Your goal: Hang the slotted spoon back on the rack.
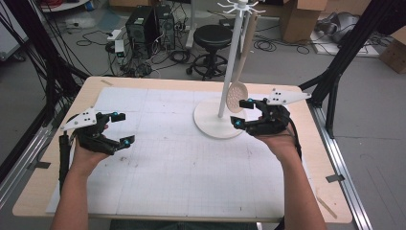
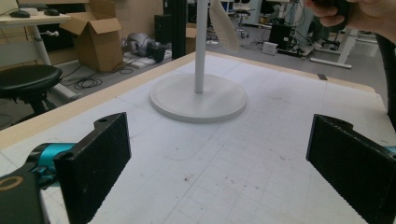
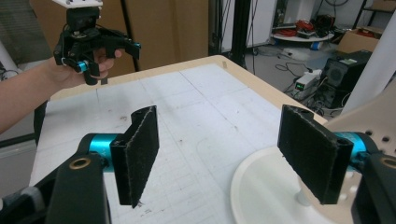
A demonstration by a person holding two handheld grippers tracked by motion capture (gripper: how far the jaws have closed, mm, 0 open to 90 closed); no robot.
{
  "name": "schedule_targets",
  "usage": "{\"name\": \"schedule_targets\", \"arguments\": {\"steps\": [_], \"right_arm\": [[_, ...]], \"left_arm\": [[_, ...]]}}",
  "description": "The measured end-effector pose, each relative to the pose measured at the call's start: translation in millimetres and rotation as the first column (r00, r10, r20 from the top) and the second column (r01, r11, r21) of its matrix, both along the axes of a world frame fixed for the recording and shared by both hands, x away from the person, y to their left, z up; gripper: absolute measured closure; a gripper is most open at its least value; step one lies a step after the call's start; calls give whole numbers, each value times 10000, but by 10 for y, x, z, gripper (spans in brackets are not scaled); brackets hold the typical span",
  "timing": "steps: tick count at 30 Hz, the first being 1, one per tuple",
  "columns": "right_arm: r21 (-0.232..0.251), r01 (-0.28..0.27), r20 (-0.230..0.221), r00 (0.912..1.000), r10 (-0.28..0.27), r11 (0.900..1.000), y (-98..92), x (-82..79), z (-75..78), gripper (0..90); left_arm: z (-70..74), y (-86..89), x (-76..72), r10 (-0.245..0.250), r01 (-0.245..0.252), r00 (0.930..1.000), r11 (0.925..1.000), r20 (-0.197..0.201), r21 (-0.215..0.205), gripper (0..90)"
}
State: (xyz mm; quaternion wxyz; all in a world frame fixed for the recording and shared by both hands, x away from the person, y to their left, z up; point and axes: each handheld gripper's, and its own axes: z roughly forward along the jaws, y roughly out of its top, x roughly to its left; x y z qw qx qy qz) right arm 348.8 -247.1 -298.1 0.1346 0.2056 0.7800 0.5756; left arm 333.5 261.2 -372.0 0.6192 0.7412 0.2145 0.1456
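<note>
Here the right tool [image 1: 242, 112] stands released beside the slotted spoon [image 1: 237, 96], which hangs from the white rack [image 1: 231, 57] with its bowl just above the rack's round base [image 1: 210, 125]; whether a jaw touches the bowl seems unclear. The left tool [image 1: 119, 128] hovers released over the counter [image 1: 182, 158], well apart.
</note>
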Motion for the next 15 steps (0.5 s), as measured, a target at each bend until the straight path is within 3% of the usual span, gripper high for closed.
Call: {"name": "schedule_targets", "arguments": {"steps": [6, 15], "right_arm": [[82, 207, 77, 9998, -208, 9998, -42, -105, -161, 254], [235, 513, -349, 9981, -504, 9984, -129, -169, -394, 223]], "left_arm": [[-39, 4, 20, -91, 90, 9998, 9999, -176, -55, 70], [-58, -44, 30, -341, 340, 9992, 9994, -208, -30, 70]]}}
